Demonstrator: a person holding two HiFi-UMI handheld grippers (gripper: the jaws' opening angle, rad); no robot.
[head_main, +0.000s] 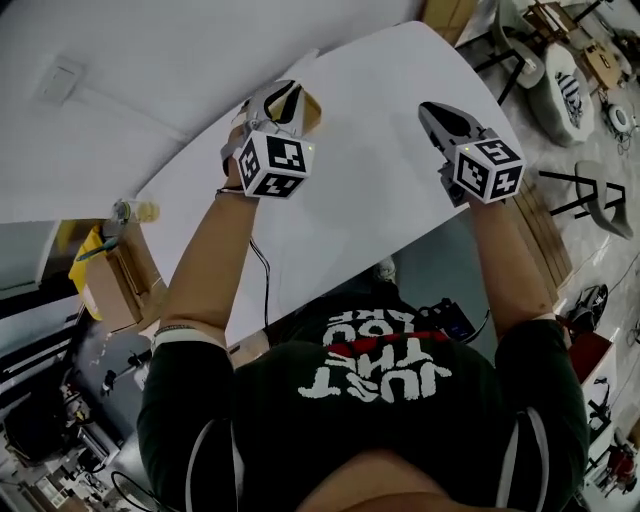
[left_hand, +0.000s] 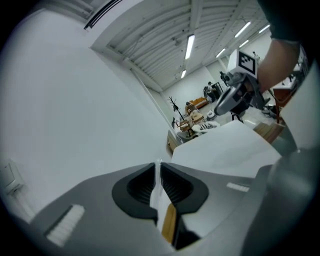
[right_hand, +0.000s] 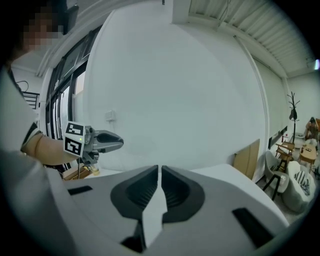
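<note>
While both hang over white table (head_main: 350, 215), L gripper (head_main: 284, 97), upper centre-left, pinches thin brown card (head_main: 310, 110); R gripper (head_main: 436, 110), upper right, jaws pressed together, empty.

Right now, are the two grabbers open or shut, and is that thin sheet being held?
left gripper: shut on the thin sheet.
thin sheet: pinched edge-on between the left jaws, its tip poking out past them.
right gripper: shut, nothing seen in it.
</note>
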